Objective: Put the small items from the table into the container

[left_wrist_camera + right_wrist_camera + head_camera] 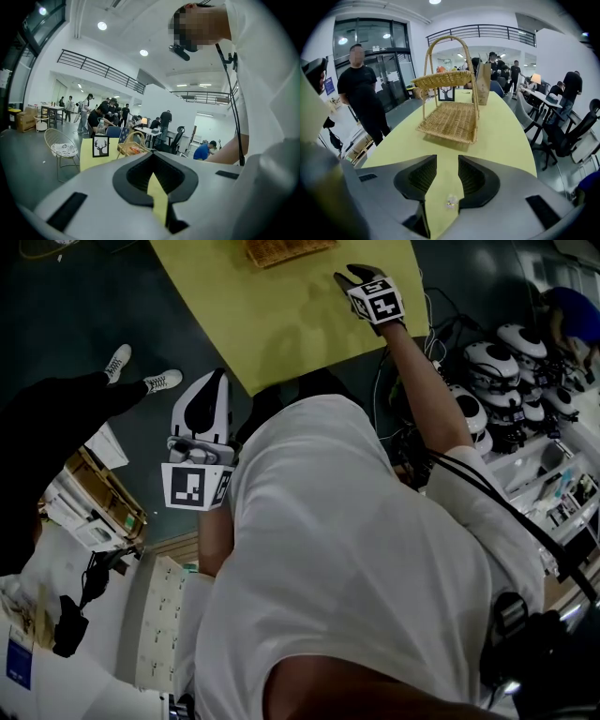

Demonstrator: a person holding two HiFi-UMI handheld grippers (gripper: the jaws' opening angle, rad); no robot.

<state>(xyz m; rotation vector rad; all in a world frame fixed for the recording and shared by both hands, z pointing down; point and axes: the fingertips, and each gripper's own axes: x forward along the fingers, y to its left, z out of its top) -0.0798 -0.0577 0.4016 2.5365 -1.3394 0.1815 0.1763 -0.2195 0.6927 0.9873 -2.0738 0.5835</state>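
A tiny clear-wrapped item point(451, 201) lies on the yellow-green table point(501, 136). My right gripper point(447, 159) hangs open just above it, one jaw on each side and neither pad touching it. Farther along the table stands the wicker basket point(450, 119) with its tall handle, seen from above as the basket point(281, 249) at the far edge. In the head view my right gripper point(345, 277) reaches over the table point(281, 324). My left gripper point(220, 374) hangs off the table over the dark floor. Its jaws look shut and empty in the left gripper view point(152, 157).
A brown paper bag point(483, 84) and a deer picture point(101, 146) stand beyond the basket. A person in black point(363, 98) stands left of the table. Office chairs point(562, 131) sit to the right. Boxes point(94, 502) and white devices point(506, 362) crowd the floor at the sides.
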